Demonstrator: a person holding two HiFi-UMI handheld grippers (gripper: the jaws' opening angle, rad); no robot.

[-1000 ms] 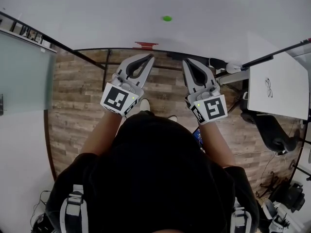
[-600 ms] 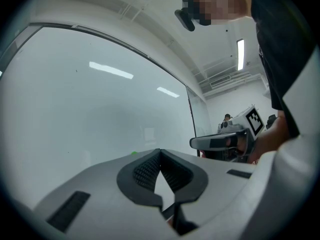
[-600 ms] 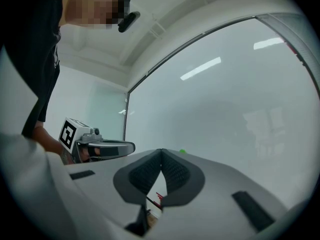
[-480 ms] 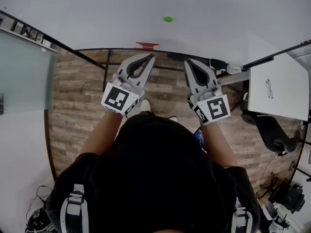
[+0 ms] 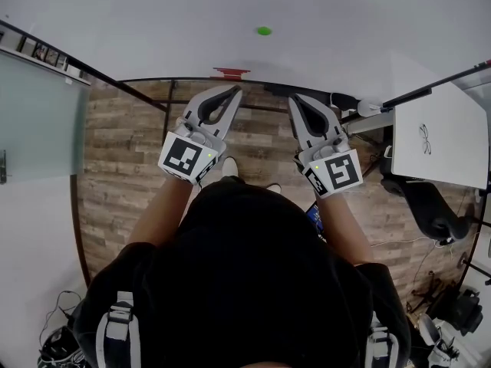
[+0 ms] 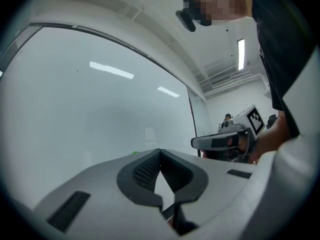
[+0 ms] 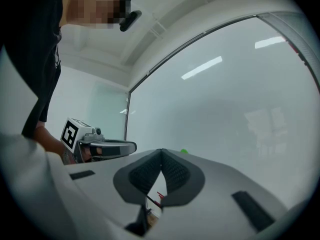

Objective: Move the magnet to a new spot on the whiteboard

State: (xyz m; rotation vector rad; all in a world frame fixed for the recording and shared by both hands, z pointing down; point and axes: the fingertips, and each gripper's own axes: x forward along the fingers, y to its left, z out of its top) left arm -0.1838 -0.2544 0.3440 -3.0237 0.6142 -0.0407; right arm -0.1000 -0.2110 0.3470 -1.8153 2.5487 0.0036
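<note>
A small green magnet (image 5: 264, 30) sticks to the white whiteboard (image 5: 230, 14) ahead of me. In the right gripper view the green magnet (image 7: 184, 152) peeks just above the jaws; in the left gripper view only a green sliver of the magnet (image 6: 134, 153) shows. My left gripper (image 5: 236, 90) and right gripper (image 5: 292, 97) are held side by side below the board, both shut with their tips touching and nothing between them. Each stands well short of the magnet.
A red eraser-like piece (image 5: 230, 72) sits at the board's lower edge. A glass panel (image 5: 38, 121) is on the left. On the right stand a white board on a stand (image 5: 437, 136) and a black chair (image 5: 430, 209). Wood floor (image 5: 123, 159) lies below.
</note>
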